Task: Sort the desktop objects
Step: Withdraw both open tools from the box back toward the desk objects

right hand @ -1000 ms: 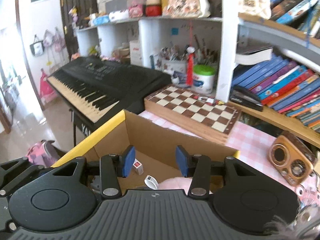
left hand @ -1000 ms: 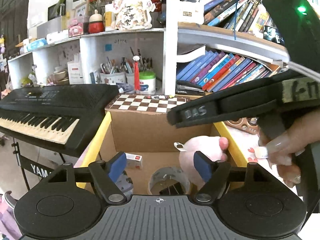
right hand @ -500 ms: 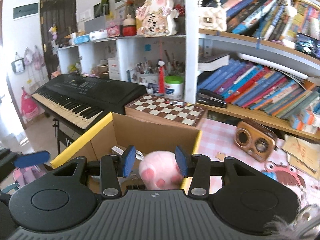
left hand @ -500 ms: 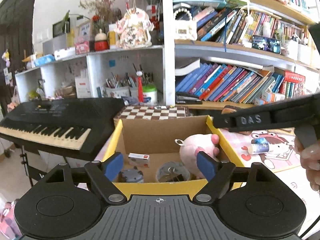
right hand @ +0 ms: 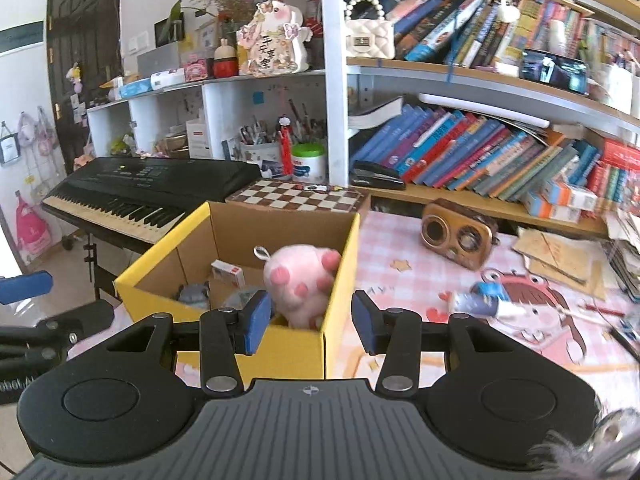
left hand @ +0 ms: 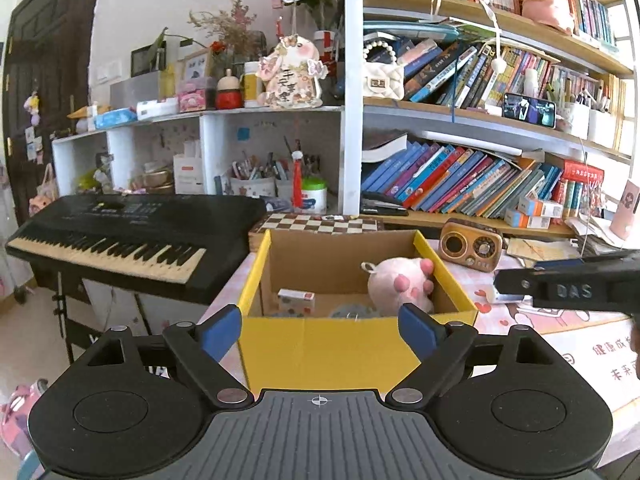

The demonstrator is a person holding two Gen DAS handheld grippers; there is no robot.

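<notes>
A yellow cardboard box (left hand: 352,344) (right hand: 288,346) stands on the pink desk. A pink plush toy (left hand: 400,286) (right hand: 302,280) leans in its right corner, beside a small white carton (left hand: 296,301) (right hand: 228,272) and a tape roll (left hand: 354,312). My left gripper (left hand: 318,330) is open and empty, in front of the box. My right gripper (right hand: 306,320) is open and empty, near the box's right front corner. A small tube (right hand: 486,300) lies on the desk to the right.
A black keyboard (left hand: 132,232) stands left of the desk. A chessboard (left hand: 320,222) lies behind the box. A wooden radio (right hand: 458,234) sits at the back right. Loose papers (right hand: 560,256) lie by the bookshelves (left hand: 480,176).
Both grippers have pulled back and up from over the box. The right gripper has opened wider and left the pink plush in the box.
</notes>
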